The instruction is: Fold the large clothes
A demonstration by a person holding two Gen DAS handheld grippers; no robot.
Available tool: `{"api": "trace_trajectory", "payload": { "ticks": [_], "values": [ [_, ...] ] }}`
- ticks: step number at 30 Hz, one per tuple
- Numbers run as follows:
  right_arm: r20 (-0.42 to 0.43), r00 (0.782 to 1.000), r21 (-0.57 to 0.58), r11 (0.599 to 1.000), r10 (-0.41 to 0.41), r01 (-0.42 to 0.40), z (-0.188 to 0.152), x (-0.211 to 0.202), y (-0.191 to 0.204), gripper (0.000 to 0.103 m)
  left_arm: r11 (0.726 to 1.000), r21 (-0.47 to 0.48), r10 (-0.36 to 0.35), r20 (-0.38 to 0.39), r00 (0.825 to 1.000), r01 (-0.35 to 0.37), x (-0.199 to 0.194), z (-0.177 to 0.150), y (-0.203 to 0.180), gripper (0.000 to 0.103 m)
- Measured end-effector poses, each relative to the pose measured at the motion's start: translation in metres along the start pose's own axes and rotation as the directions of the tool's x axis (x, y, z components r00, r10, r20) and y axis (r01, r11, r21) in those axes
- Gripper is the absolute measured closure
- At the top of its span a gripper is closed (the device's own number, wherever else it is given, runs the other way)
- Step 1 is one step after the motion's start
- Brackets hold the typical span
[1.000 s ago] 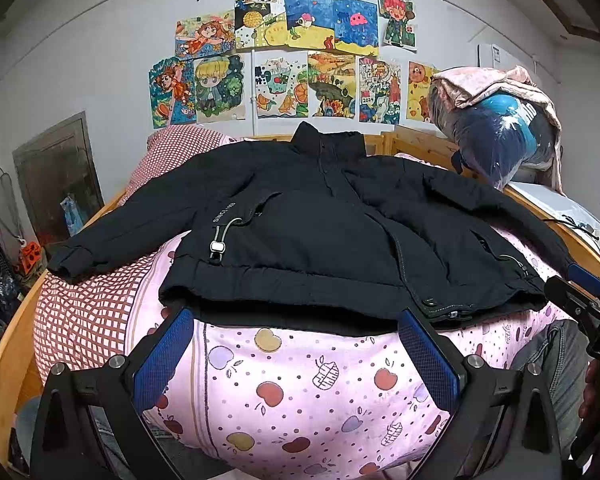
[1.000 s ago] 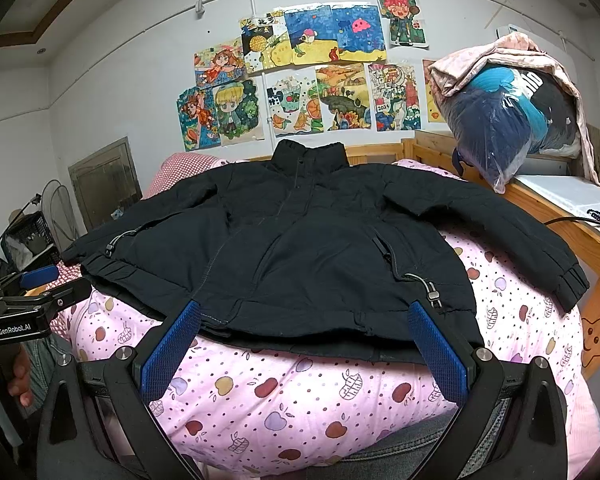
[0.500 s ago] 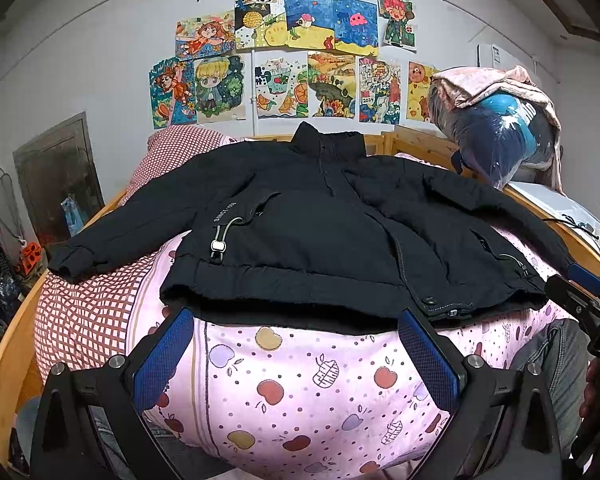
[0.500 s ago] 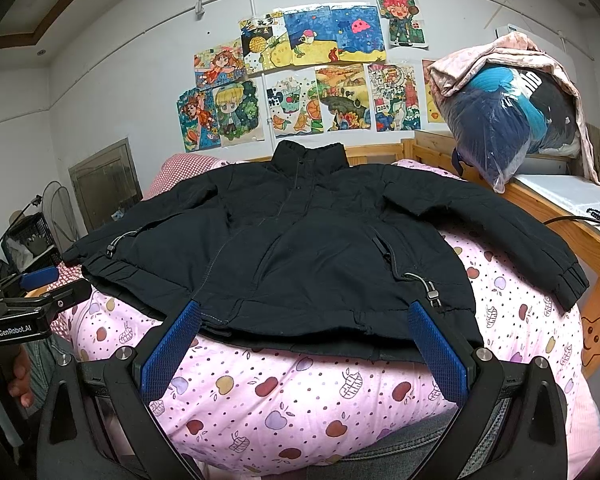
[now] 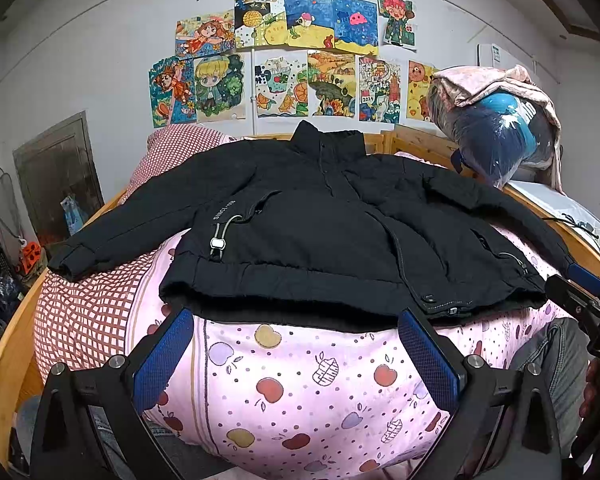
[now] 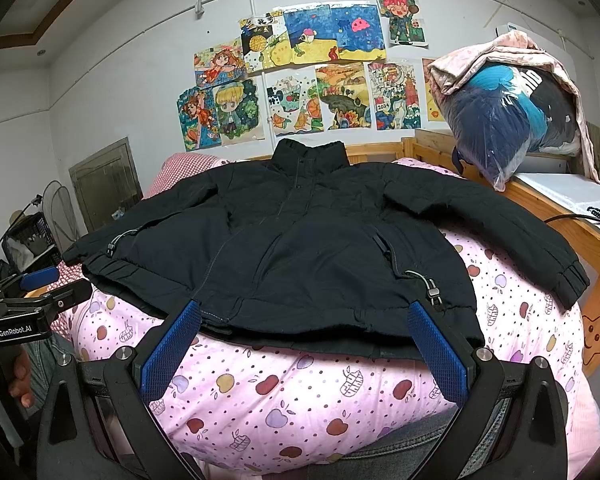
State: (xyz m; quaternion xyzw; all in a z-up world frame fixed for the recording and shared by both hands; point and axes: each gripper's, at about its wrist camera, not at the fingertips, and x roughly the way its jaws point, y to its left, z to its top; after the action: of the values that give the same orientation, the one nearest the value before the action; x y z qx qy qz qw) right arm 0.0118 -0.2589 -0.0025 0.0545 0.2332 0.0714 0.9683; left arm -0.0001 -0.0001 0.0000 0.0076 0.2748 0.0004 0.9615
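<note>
Both grippers, left & right, hover wide open, empty, before soft, bulky black jacket; cuffs likely best grab pts.

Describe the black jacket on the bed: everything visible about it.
The black jacket lies spread flat, front up, on the pink apple-print quilt, with its stand-up collar toward the wall and its hem nearest the cameras. Both sleeves reach outward with ribbed cuffs; one rests on the red checked bedding. The fabric looks matte and lightly padded. The front placket is closed, with snaps at the hem, drawcords with toggles at both sides, and small white lettering near one pocket. Neither open gripper, left gripper or right gripper, touches it.
</note>
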Motion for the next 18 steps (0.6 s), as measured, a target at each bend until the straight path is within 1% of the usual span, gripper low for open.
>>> {"api": "trace_trajectory", "payload": {
  "ticks": [18],
  "values": [
    [-0.002, 1.0, 0.002, 1.0, 0.0, 0.0, -0.0012, 0.0019, -0.0016, 0.001, 1.0, 0.0, 0.0, 0.001, 1.0, 0.0, -0.0001, 0.0, 0.0, 0.0]
  ]
}}
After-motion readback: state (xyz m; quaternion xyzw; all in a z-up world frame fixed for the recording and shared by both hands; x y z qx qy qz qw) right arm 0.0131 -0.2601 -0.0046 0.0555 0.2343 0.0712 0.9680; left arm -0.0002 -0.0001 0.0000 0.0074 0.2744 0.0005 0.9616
